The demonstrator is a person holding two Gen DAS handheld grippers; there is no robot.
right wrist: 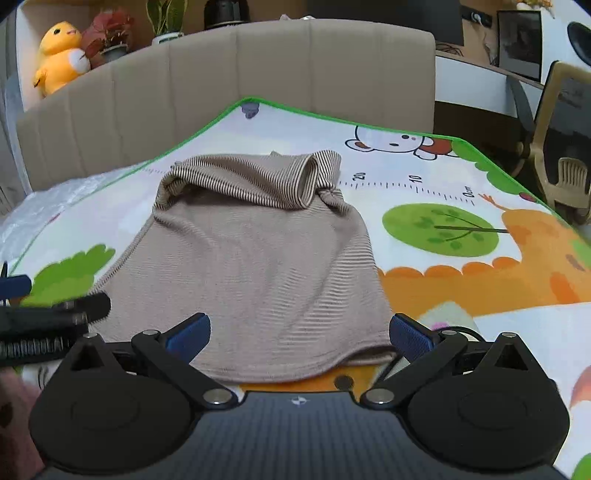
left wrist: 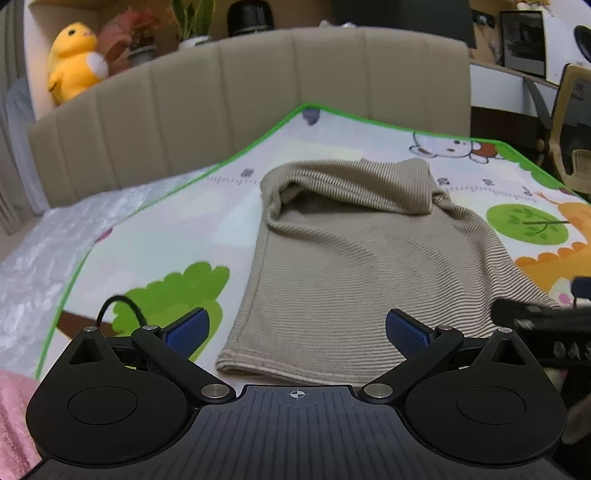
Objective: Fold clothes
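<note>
A beige ribbed garment (left wrist: 354, 266) lies flat on a cartoon play mat (left wrist: 177, 229), its sleeves folded across the far end. It also shows in the right wrist view (right wrist: 258, 258) on the mat (right wrist: 461, 288). My left gripper (left wrist: 297, 330) is open and empty, just above the garment's near hem at its left corner. My right gripper (right wrist: 299, 334) is open and empty, above the near hem at its right corner. The right gripper shows at the right edge of the left wrist view (left wrist: 546, 317). The left gripper shows at the left edge of the right wrist view (right wrist: 48, 317).
A beige padded headboard (left wrist: 258, 92) stands behind the mat. A yellow plush chick (left wrist: 74, 61) and potted plants (left wrist: 192, 22) sit on a shelf behind it. A chair (right wrist: 561, 140) stands at the right. Pink fabric (left wrist: 14, 421) lies at the near left.
</note>
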